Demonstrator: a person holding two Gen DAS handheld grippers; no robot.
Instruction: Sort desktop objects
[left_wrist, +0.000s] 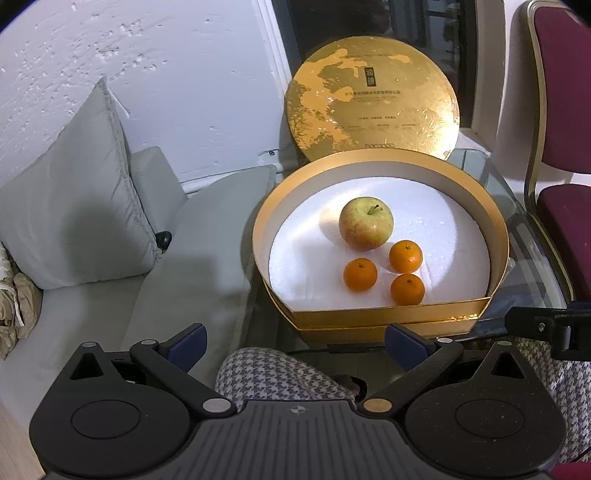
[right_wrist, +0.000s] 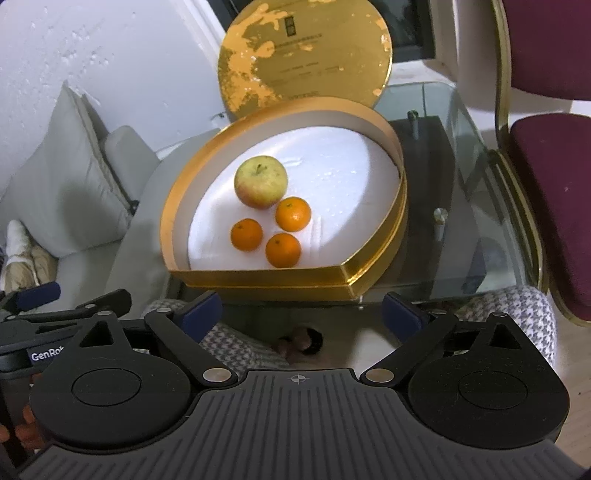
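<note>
Left hand-held gripper (left_wrist: 294, 341): spread wide, empty, short of the gold box (left_wrist: 380, 317).
Fruit: 1 apple (left_wrist: 365, 223) and 3 tangerines (left_wrist: 360, 275) lay close together on the box's white liner.
Right hand-held gripper (right_wrist: 302, 312): spread wide, empty.
Risk: the box overhung the glass surface (right_wrist: 465, 206); a downward press near its front rim might tip it, and round fruit could roll.

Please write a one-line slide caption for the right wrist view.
Open right gripper facing a gold box holding one apple and three tangerines.
</note>
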